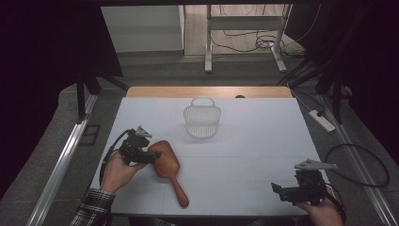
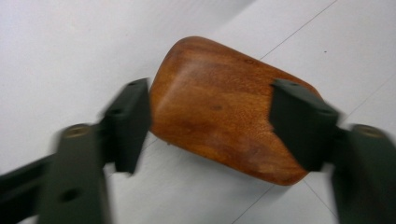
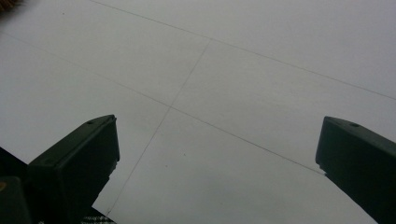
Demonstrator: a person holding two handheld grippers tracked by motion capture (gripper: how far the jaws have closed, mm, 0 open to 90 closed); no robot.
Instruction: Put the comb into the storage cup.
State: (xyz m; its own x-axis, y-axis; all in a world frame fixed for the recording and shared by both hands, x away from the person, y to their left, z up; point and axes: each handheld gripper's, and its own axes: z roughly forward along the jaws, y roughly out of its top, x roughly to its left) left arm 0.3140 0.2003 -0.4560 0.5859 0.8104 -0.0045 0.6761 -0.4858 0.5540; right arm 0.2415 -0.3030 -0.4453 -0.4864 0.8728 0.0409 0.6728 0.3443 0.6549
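At the left of the white table [image 1: 263, 141], the left gripper [image 1: 149, 155] has its jaws closed on either side of the broad head of a wooden hairbrush [image 1: 165, 162]; in the left gripper view both pads appear to press the wood, though motion blur leaves that short of certain. The brush lies flat, handle pointing toward the person. Behind it, mid-table, stands a white wire basket [image 1: 202, 120]. At far right, the right gripper [image 1: 278, 189] hangs over bare tabletop, jaws wide apart and holding nothing.

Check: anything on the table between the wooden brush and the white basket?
Nothing. High view shows bare white table between the brush and the basket.
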